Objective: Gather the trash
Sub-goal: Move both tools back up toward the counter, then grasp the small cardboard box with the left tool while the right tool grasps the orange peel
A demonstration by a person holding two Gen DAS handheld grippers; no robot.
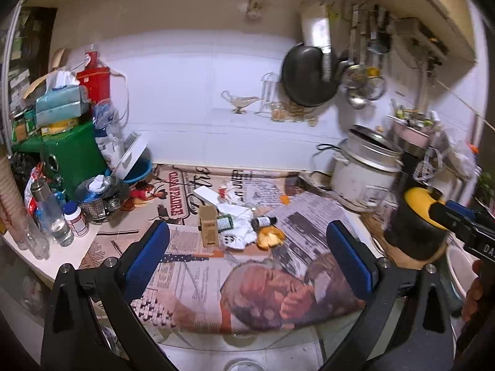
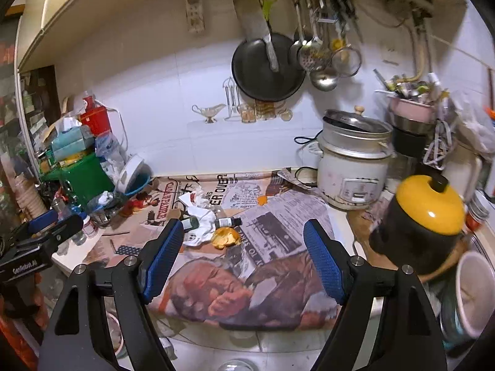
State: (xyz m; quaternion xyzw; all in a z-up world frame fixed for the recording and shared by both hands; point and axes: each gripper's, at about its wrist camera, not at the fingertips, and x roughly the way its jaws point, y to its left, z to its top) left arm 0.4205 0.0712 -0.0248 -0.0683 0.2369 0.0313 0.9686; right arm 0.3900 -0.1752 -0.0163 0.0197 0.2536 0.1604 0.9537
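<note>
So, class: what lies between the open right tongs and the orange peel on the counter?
In the right wrist view, only bare newspaper separates the right tongs from the orange peel.

Left wrist view: right claw [image 1: 458,216] cut off by the right edge, its jaws out of sight. Yellow-lidded pot [image 1: 416,225] motion-blurred. Hanging utensils [image 1: 365,61] smeared, not separable.

Right wrist view: left claw [image 2: 43,225] cut off at the left edge. White mug [image 2: 473,293] clipped by the lens rim. Newspaper print [image 2: 278,225] on the surface mostly too small to read. Green box [image 2: 86,176] partly hidden by clutter.
</note>
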